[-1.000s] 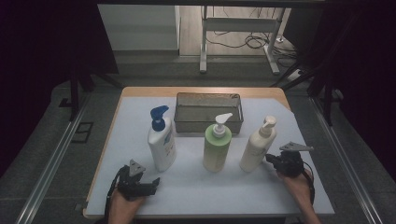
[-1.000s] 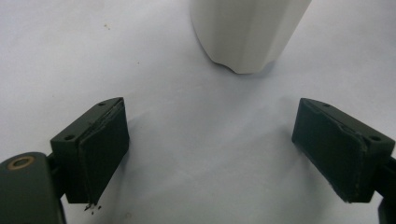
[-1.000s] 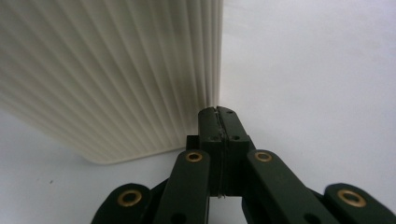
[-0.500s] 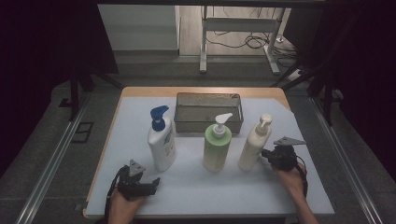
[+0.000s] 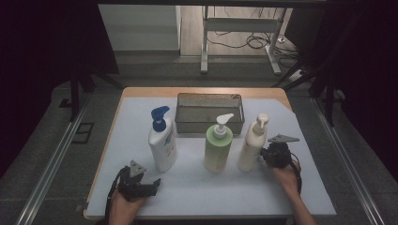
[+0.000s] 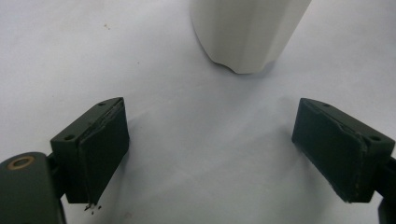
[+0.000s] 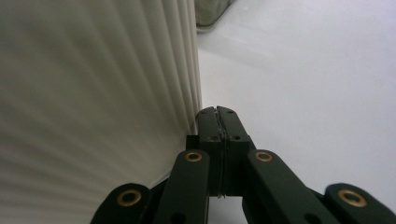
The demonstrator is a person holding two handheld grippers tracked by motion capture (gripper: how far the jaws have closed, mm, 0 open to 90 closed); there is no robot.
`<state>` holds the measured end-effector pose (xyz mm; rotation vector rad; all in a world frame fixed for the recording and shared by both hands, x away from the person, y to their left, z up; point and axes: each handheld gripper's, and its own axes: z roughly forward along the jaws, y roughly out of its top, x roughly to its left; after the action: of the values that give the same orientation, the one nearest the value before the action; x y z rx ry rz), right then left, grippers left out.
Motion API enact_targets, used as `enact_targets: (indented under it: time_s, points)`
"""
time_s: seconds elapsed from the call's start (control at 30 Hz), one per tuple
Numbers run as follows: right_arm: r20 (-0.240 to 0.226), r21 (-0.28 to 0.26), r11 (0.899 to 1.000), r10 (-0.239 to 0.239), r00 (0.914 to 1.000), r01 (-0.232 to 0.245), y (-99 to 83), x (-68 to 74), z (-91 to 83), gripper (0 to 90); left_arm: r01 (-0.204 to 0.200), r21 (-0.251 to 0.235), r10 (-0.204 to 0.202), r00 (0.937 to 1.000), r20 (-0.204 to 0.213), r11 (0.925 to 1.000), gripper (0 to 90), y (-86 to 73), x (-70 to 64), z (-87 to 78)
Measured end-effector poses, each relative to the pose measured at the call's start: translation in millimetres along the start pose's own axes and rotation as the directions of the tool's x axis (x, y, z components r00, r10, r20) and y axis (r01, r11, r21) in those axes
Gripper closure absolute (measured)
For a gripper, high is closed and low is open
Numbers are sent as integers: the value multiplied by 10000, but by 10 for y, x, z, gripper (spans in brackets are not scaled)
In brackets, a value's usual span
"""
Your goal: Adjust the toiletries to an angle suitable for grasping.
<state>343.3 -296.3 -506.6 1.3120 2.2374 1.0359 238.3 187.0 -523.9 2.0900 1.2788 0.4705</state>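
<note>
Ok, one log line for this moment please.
right gripper: shut, beside ribbed cream pump bottle | left gripper: open, on white table cover

No readable text, brand, number or sign anywhere, white pump bottle with blue pump head (image 5: 162, 143) at 9 o'clock on the worktop carries a small green and blue label patch, too small and blurred to read

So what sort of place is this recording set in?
Probably a lab or recording workspace, not a home: a white-covered table boxed in by dark curtains, bare metal frame legs and loose cables on the floor behind it.
</note>
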Motion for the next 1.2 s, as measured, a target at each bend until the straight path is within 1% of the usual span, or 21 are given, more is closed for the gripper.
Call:
enact_targets:
  time_s: [0.1, 0.2, 0.3, 0.33, 0.43, 0.57, 0.67, 0.77, 0.97, 1.07, 1.2]
  points:
    - [-97, 38, 10000, 15, 10000, -14, -36, 13, -76, 890, 0, 1, 0, 10000, -1, 10000, 108, 0, 0, 0]
    - [-92, -16, 10000, -2, 10000, 2, -80, 38, -165, 891, -2, -3, 2, 10000, -3, 10000, 108, 0, -1, 0]
    - [-202, -68, 10000, 35, 9998, -36, -130, 80, -254, 893, 2, -2, -2, 10000, -3, 10000, 108, 0, -1, 0]
    - [-236, -103, 9999, -25, 9997, 22, -148, 99, -283, 894, 2, -4, -2, 10000, -3, 10000, 108, 0, -1, 0]
    - [-392, -97, 9999, -55, 9992, 51, -200, 179, -368, 897, 2, -5, -2, 10000, -6, 10000, 108, -1, -1, 0]
    - [-524, -114, 9997, -229, 9984, 223, -280, 287, -459, 898, 1, -7, -1, 10000, -10, 10000, 108, -1, -1, 0]
    - [-702, -123, 9997, -236, 9972, 228, -325, 378, -525, 898, -1, -6, 1, 10000, -9, 10000, 108, -1, -1, 0]
    - [-925, -217, 9989, -436, 9948, 418, -346, 485, -567, 897, -5, -8, 5, 10000, -11, 10000, 108, -1, -1, 0]
    - [-1322, -402, 9961, -834, 9877, 788, -296, 737, -563, 898, -2, -12, 2, 10000, -11, 10000, 108, -1, -1, 0]
    - [-1236, -433, 9945, -996, 9873, 949, -247, 834, -503, 898, -2, -13, 2, 10000, -11, 10000, 108, -1, -1, 0]
    - [-1143, -417, 9944, -1012, 9883, 970, -189, 922, -394, 899, -4, -10, 4, 10000, -8, 10000, 108, -2, -1, 0]
